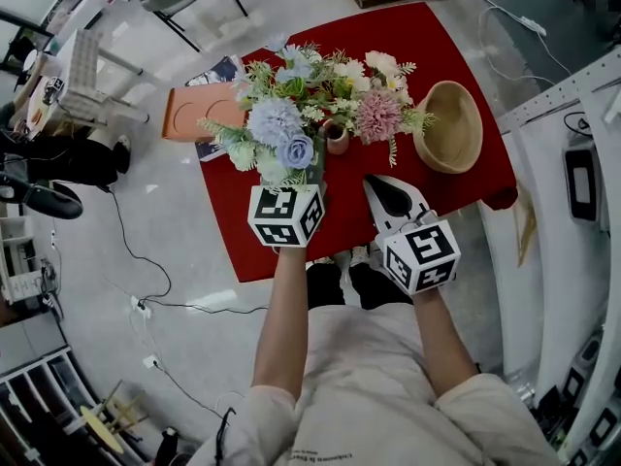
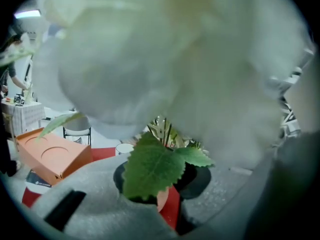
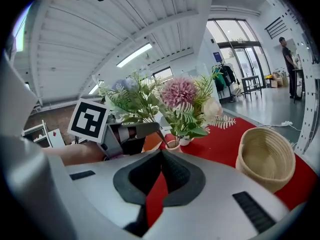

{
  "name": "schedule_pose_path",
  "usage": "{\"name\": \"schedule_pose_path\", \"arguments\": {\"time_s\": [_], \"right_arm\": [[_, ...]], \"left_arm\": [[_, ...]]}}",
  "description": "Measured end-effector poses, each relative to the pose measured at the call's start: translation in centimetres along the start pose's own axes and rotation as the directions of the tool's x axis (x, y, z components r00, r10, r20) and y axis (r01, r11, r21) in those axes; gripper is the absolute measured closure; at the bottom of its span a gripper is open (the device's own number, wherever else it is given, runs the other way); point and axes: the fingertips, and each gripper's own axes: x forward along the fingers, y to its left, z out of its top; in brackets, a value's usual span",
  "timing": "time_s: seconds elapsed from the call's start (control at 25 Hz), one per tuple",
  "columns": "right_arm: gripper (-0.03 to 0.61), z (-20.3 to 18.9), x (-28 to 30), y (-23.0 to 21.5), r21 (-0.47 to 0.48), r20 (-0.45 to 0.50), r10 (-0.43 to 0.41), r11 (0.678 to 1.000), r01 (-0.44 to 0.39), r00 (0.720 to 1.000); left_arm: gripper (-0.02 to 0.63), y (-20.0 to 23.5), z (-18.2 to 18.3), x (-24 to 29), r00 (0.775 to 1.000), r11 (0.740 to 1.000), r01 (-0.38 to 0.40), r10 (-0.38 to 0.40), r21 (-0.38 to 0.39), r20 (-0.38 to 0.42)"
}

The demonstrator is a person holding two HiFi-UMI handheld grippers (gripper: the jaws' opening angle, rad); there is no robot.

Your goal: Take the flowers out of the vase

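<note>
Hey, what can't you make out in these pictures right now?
Whether the left tongs hold anything: left gripper view, a leaf covers the gap between them.
Most of the table: same view, a blurred bloom against the lens.
The vase: head view, mostly under the flowers.

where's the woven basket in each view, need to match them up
Head view: woven basket, upper right of centre.
Left gripper view: not in it.
Right gripper view: basket at lower right.
Shared landmark: the red table cover, in all three.
</note>
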Motion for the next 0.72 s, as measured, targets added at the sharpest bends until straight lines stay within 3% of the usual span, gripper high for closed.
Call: {"name": "schedule_pose_path", "arguments": {"time_s": [0.44, 0.72], "right_arm": [[0.571, 0.4, 0.5, 1.2, 0.076, 0.020, 0.007, 0.997, -0.009, 1.000], [0.571, 0.4, 0.5, 1.2, 0.085, 0.023, 0.003, 0.996, -0.005, 1.000]], "left_arm": [[0.568, 0.3, 2.5, -1.4, 1.000, 1.000, 0.004, -0.004, 0.001, 0.018], [0.569, -0.5, 4.1, -1.9, 1.000, 0.998, 0.017, -0.017, 0.053, 0.007]]}}
